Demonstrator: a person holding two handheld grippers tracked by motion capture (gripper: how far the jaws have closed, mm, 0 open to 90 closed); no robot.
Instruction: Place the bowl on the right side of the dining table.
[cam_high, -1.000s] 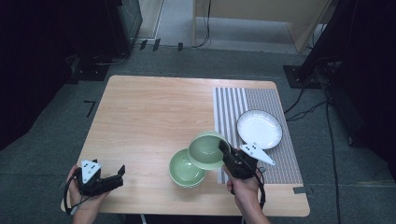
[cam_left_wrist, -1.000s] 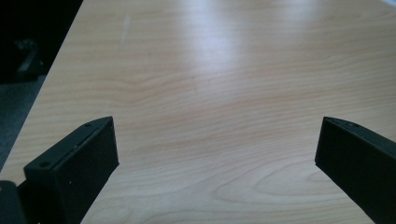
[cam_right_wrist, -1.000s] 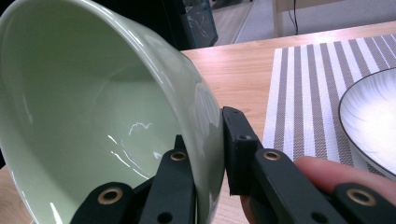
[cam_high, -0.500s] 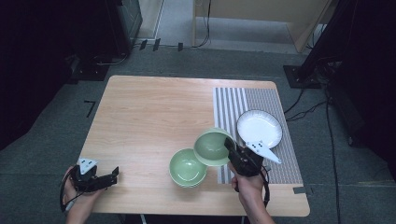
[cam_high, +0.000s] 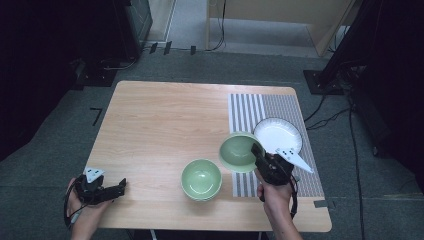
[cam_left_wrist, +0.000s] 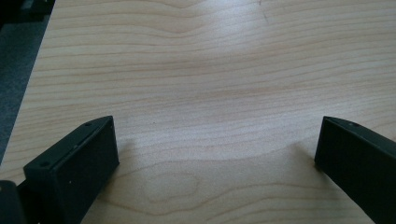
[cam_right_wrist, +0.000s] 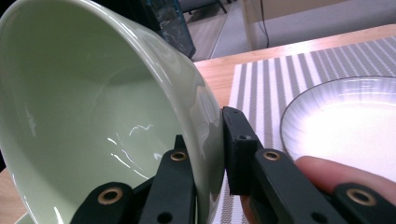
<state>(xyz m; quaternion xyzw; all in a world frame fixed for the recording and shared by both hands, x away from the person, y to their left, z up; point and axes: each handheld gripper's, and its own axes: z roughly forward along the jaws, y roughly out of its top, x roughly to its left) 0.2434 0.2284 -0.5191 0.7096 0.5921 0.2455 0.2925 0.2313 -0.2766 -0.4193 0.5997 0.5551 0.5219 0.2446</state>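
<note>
Pale-green glazed ceramic bowl (cam_high: 239, 152), round and smooth with a glossy inner wall, was held tilted above the wooden table (cam_high: 165, 120) by the right gripper (cam_high: 259, 152). In the right gripper view, that gripper's two black jaws were clamped on the bowl's rim wall (cam_right_wrist: 140, 93), one jaw inside the bowl and one outside. The bowl hung over the left edge of the grey-and-white striped fabric placemat (cam_high: 250, 107).

Count of items:
- Green bowls: two. The second green bowl (cam_high: 201, 179), of the same colour and glaze, sat upright on the bare wood, near the table's front edge and left of the held one.
- Plates: one. A round white plate with a thin dark rim (cam_high: 278, 135) and fine radial ribbing lay on the placemat, just beside the held bowl.
- Placemats: one.
- Grippers: two.

The left gripper (cam_high: 116, 188) rested low at the table's front left corner. In the left gripper view its jaws stood wide apart over bare, light-grained wood (cam_left_wrist: 196, 93), with nothing between them.

Changes against the earlier frames: the held bowl had moved away from the resting bowl towards the placemat and plate, and its opening had tipped further. The left gripper had drawn back towards the table's front edge.
</note>
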